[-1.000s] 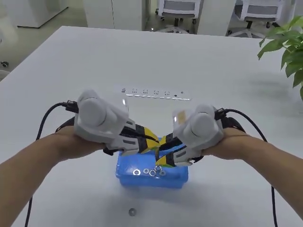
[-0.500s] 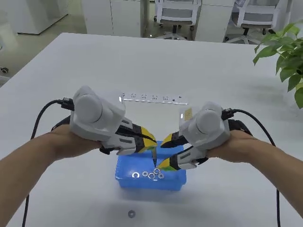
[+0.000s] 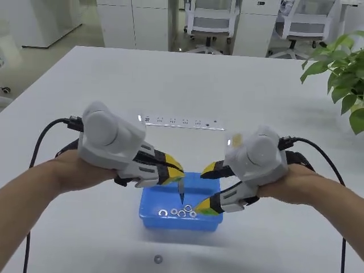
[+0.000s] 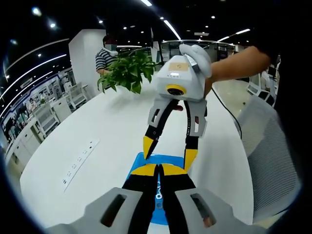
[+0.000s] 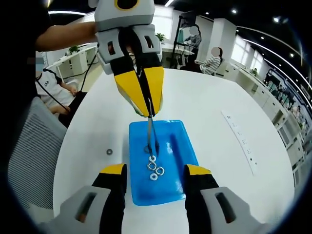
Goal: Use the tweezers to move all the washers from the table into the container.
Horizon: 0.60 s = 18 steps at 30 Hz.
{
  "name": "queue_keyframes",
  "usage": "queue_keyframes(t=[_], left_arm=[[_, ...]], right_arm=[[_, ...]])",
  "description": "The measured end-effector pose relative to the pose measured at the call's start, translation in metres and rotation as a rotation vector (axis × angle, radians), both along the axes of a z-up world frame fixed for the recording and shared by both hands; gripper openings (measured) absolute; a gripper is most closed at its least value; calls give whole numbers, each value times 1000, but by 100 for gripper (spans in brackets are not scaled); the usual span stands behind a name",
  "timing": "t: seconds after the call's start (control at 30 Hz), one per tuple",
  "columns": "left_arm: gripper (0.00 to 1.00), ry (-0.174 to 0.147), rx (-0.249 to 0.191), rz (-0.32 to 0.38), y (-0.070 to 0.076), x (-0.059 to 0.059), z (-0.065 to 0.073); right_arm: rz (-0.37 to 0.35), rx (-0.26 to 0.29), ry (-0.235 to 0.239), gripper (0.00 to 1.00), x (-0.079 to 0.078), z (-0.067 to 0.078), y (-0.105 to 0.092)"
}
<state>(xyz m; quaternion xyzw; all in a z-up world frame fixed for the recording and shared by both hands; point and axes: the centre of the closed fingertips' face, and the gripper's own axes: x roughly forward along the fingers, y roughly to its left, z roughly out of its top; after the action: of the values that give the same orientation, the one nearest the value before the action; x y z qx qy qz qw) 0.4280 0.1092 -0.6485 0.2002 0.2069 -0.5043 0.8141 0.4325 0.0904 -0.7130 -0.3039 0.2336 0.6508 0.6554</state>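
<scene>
Head view: the left gripper (image 3: 175, 170), jaws pinching the tweezers (image 3: 181, 192), aims them down into the blue container (image 3: 149, 215), where washers (image 3: 181, 212) lie. The right gripper (image 3: 206, 189) hangs over the container with jaws spread. Left gripper view: its jaws press together above the container, facing the spread jaws opposite. Right gripper view: with a lone washer (image 5: 109, 152) on the table (image 5: 204, 102) just beside the container, the drop-off seems in hand. Next, the tweezers likely must cross to that washer and nip it.
</scene>
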Motion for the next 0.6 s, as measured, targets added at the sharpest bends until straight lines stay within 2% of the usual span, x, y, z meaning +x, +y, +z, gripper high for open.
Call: queue_keyframes(t=[0.23, 0.6], left_arm=[[5, 8, 5, 5, 5, -8, 4], [5, 12, 10, 17, 13, -20, 16]], right_arm=[[-41, 21, 10, 55, -6, 4, -8], [-89, 39, 26, 64, -19, 1, -21]])
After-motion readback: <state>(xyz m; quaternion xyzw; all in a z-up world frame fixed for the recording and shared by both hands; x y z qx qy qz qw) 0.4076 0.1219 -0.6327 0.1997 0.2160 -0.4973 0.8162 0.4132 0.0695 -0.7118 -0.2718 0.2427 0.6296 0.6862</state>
